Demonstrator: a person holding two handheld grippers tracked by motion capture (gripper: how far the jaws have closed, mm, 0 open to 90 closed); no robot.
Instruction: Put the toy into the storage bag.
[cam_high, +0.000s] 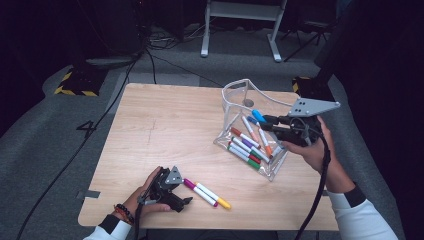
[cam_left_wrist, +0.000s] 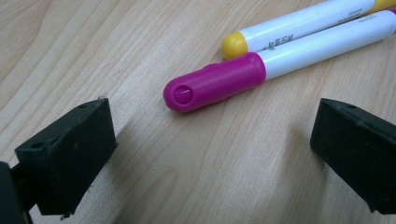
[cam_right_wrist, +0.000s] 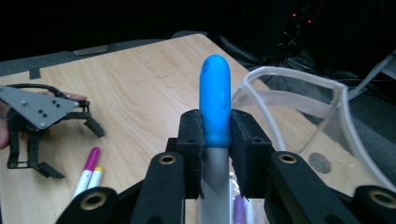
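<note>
- The right tongs (cam_high: 270, 123) are clenched on a blue-capped marker with a pale grey barrel (cam_high: 258, 116), gripping it at the seam where cap meets barrel; the right gripper view shows the cap (cam_right_wrist: 215, 100) rising upright between the two black jaws.
- In the high view that marker hangs over the open mouth of the clear plastic pouch with white trim (cam_high: 235, 97), which sits toward three o'clock on the light wooden bench (cam_high: 160, 125).
- Several coloured markers (cam_high: 247, 146) already lie inside the pouch, so the job reads as packing markers away, with the blue one at the drop-in step.
- The left tongs (cam_high: 186, 201) are released and empty, resting low on the bench near six o'clock; the left gripper view shows the jaws spread wide with bare wood between them.
- Just ahead of them lies a magenta-capped white marker (cam_left_wrist: 280, 65), and touching it along its far side a yellow-capped white marker (cam_left_wrist: 299, 25); both are still outside the pouch.
- Next move, as I judge it: the right hand (cam_high: 312, 150) lowers the blue marker into the pouch mouth and lets go, keeping clear of the soft rim so the pouch does not tip.
- The left tongs then need to advance until the magenta cap sits between the jaws and close on that marker alone; since its yellow neighbour touches it, a grip near the cap end looks safest.
</note>
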